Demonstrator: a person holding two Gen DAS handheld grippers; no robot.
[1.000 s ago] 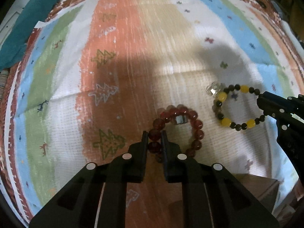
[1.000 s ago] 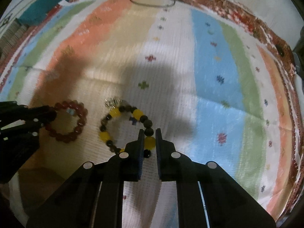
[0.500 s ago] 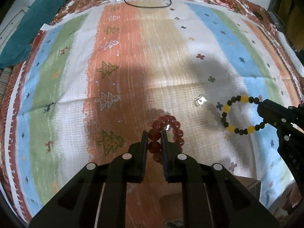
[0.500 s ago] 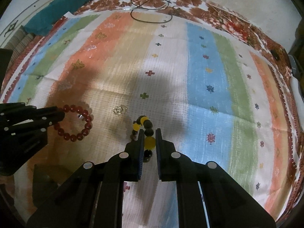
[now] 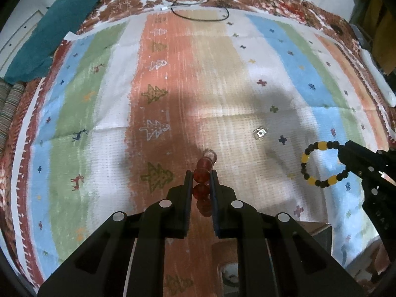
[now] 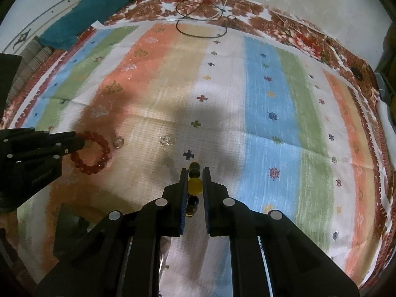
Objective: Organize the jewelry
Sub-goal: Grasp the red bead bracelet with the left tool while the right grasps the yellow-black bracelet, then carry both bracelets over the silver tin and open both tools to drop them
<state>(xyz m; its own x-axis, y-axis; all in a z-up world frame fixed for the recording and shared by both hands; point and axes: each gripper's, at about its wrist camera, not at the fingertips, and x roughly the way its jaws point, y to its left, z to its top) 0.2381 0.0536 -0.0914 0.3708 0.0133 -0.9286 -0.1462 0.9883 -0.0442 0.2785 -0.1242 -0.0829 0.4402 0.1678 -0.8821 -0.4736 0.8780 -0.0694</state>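
Beads fill both grips. The red bracelet [image 5: 203,173] is clamped between the jaws of the left gripper [image 5: 201,180], seen edge-on in the left wrist view so that its beads stack in a line running up out of the jaws; in the right wrist view the same bracelet [image 6: 91,152] shows as a full ring hanging off the left gripper's tip [image 6: 74,141], clear of the cloth. The yellow and black bracelet [image 6: 194,185] is pinched between the jaws of the right gripper [image 6: 194,180], a yellow bead squeezed between the pads with dark beads above and below it; from the left wrist view it hangs as an open ring [image 5: 319,164] from the right gripper's tip [image 5: 346,153]. Both grippers point steeply down toward the surface, side by side and well apart, the left one to the left of the right.

Below them lies a striped cloth [image 6: 267,113] with small crosses and tree figures. Between the two bracelets a small clear, shiny piece [image 6: 168,140] rests on the cloth; it may be a ring or charm, but it is too small to tell. Another small clear ring [image 6: 118,142] lies just beside the red bracelet. At the far edge sit a looped black cable [image 5: 198,12] and a teal cloth [image 5: 57,32].
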